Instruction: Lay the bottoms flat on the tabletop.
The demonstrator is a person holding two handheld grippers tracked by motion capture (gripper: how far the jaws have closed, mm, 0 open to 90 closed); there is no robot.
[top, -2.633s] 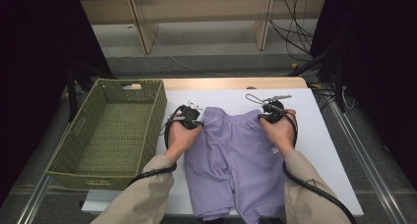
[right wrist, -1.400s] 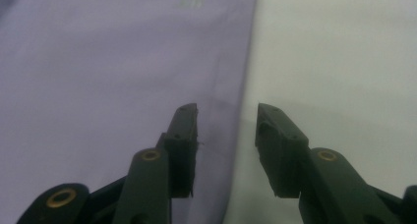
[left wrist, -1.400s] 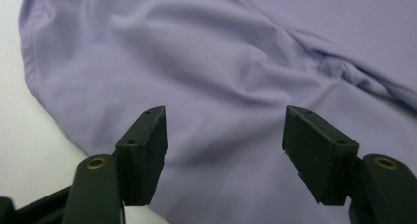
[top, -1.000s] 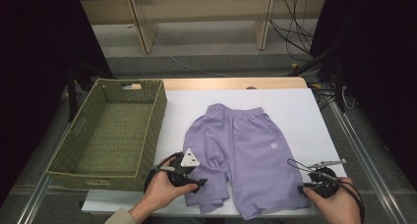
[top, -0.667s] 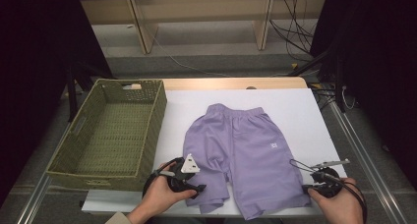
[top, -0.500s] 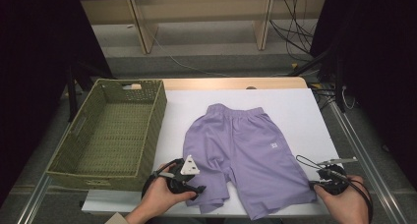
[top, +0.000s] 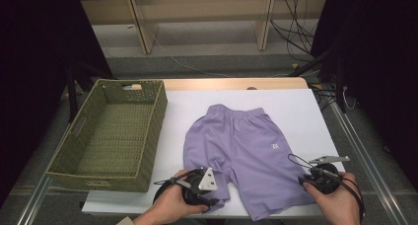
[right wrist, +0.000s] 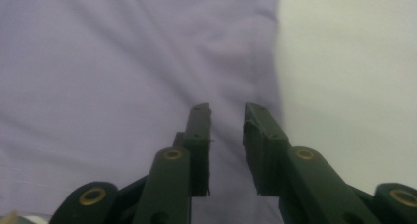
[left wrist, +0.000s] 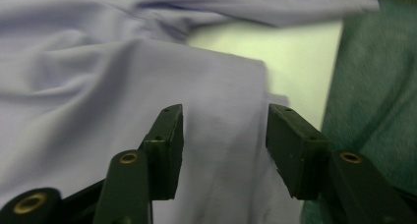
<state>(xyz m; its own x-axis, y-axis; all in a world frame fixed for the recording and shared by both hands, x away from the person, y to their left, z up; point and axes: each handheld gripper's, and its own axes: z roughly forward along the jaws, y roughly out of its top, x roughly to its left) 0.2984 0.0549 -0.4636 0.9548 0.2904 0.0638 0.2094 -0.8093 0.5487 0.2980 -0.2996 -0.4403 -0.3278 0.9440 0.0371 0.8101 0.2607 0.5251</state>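
I am holding a gripper in each hand at the near edge of the worktop [top: 300, 106], over the two leg hems of the lilac shorts [top: 246, 151]. The shorts are lying spread flat on the white worktop, waistband at the far end, legs pointing toward me, with a small white logo on the right leg.

My left gripper [top: 209, 193] is sitting at the near hem of the left leg, where the cloth is bunching into soft folds. In the left gripper view the gripper [left wrist: 223, 135] is standing apart with a clear gap, and its jaws have just been closing; lilac cloth is lying under and between them, but the pads are not pressing on it.

My right gripper [top: 308, 178] is resting at the outer near corner of the right leg. In the right gripper view the gripper [right wrist: 227, 130] is standing a little apart, jaws just having been opening, with the right edge of the shorts running beneath the gap and bare worktop to the right of it. Nothing is being clamped there.

The woven green basket [top: 74, 153] is standing to the left of the shorts, just beside them, with its near right corner close to my left hand [top: 170, 207].
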